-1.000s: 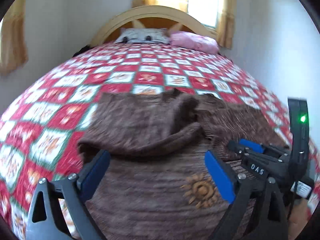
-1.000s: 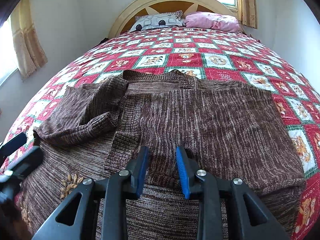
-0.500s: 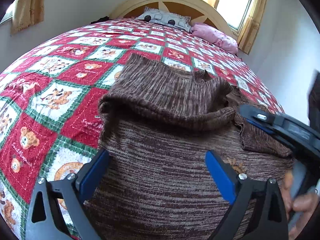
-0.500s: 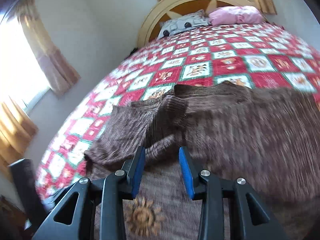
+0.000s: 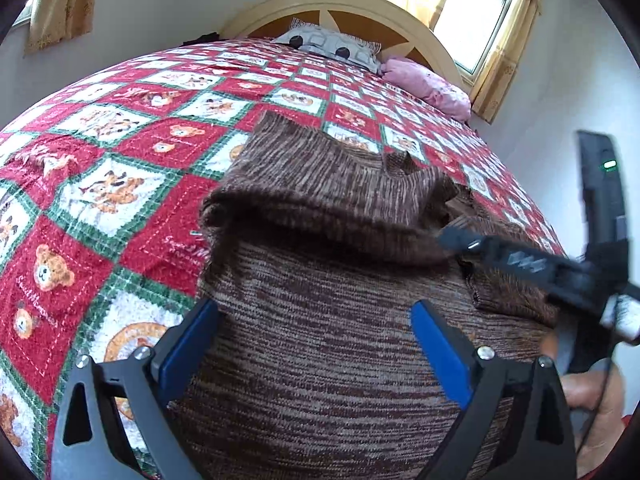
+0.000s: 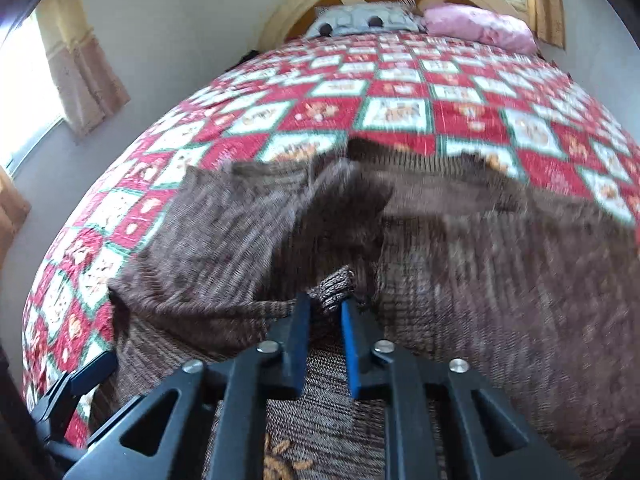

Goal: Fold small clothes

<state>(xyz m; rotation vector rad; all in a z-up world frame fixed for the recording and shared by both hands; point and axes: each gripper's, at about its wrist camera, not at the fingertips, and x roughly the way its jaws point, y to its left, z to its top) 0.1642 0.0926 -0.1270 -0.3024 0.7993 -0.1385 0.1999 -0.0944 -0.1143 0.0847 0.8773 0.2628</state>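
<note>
**Asker:** Bed [image 5: 132,128] first, then: what does it look like?

**Describer:** It fills both views. A quilt [image 6: 400,112] of red and white squares with green borders and little bears covers it. An arched, cream-coloured headboard [image 5: 340,0] stands at the far end, with a grey patterned pillow [image 5: 332,46] and a pink pillow [image 6: 480,28] against it. Curtained windows sit on the walls beyond.

**Asker:** Where is the garment?

**Describer:** A brown knitted sweater [image 5: 328,340] lies on the quilt at the near end of the bed, toward the near right corner as the left camera sees it. One sleeve [image 5: 328,200] is folded across the body in a thick roll. An orange sun motif [image 6: 280,460] shows at the bottom of the right view.

**Asker:** And the left claw?

**Describer:** The left claw [image 5: 316,344] hangs over the lower body of the sweater with its blue pads far apart. Nothing is between them but the flat knit below, and I cannot tell whether the tips touch it.

**Asker:** The right claw?

**Describer:** The right claw [image 6: 326,312] is closing. Its blue pads stand only a narrow gap apart, and a ribbed knit edge [image 6: 336,286] of the sweater is pinched between the tips, raised a little off the body. The cloth beyond is blurred. In the left view the same claw shows at the right edge, with part of a hand [image 5: 592,396] below it.
</note>
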